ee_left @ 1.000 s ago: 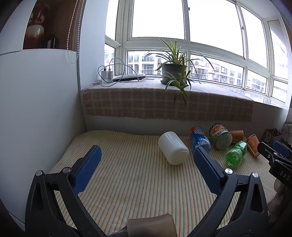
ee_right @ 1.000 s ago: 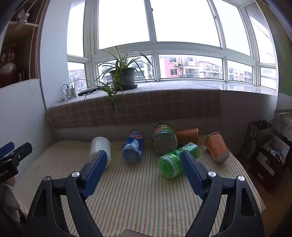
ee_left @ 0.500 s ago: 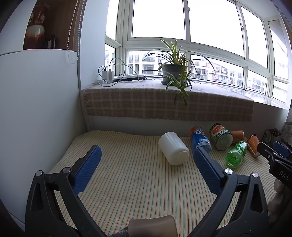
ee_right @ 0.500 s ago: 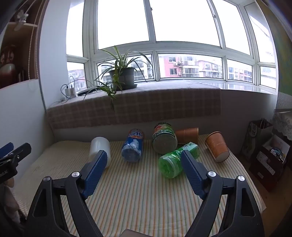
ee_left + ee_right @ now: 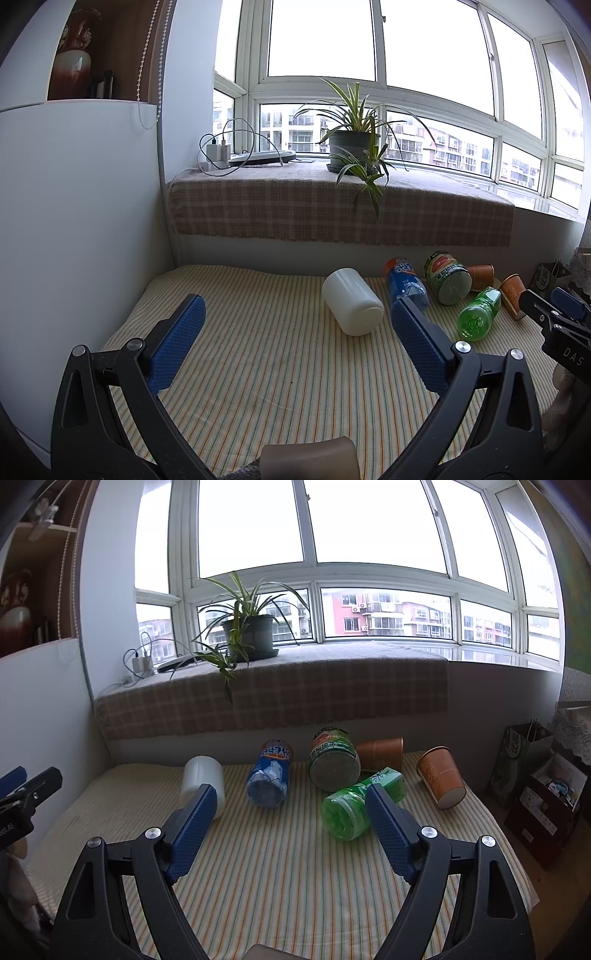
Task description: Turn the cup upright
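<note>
Nothing shifts: both the left gripper (image 5: 295, 339) and right gripper (image 5: 288, 819) hover spread wide, empty, short of the toppled white cup (image 5: 351, 306) mid-mattress (image 5: 258, 369).

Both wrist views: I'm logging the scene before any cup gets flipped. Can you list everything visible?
white cup: 1, white, on its side, left on the striped cloth
blue bottle: 1, lying right of it
green-labelled jar: 1, lying at the back
green bottle: 1, lying in front of the jar
orange cups: 2, tipped over, right
potted plant: 1, green, on the sill
chargers with cables: white, sill's left end
left hand-held gripper: blue pads, open
right hand-held gripper: blue pads, open
</note>
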### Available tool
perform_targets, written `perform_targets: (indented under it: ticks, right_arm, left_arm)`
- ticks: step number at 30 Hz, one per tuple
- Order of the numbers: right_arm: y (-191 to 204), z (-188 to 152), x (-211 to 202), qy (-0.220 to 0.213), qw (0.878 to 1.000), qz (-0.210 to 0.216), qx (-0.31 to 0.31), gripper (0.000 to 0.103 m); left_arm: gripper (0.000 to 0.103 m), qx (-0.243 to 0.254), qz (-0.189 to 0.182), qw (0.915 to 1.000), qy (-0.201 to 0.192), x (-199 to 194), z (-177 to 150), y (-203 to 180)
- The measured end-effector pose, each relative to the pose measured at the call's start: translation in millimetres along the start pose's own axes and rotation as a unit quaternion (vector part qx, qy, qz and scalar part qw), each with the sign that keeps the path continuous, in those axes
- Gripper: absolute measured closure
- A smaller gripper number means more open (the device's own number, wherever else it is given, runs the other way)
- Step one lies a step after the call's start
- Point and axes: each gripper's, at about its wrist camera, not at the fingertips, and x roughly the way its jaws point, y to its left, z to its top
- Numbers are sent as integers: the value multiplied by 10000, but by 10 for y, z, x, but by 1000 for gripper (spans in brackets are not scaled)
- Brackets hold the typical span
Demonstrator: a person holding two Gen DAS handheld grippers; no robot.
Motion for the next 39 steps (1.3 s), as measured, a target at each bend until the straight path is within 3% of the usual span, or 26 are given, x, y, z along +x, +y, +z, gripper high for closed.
perform_targets:
  ticks: [39]
  right_arm:
    - [-8, -10, 35, 110, 9999, 38, 76, 21]
  left_arm:
    - [1, 1, -13, 10000, -5, 4, -1, -1]
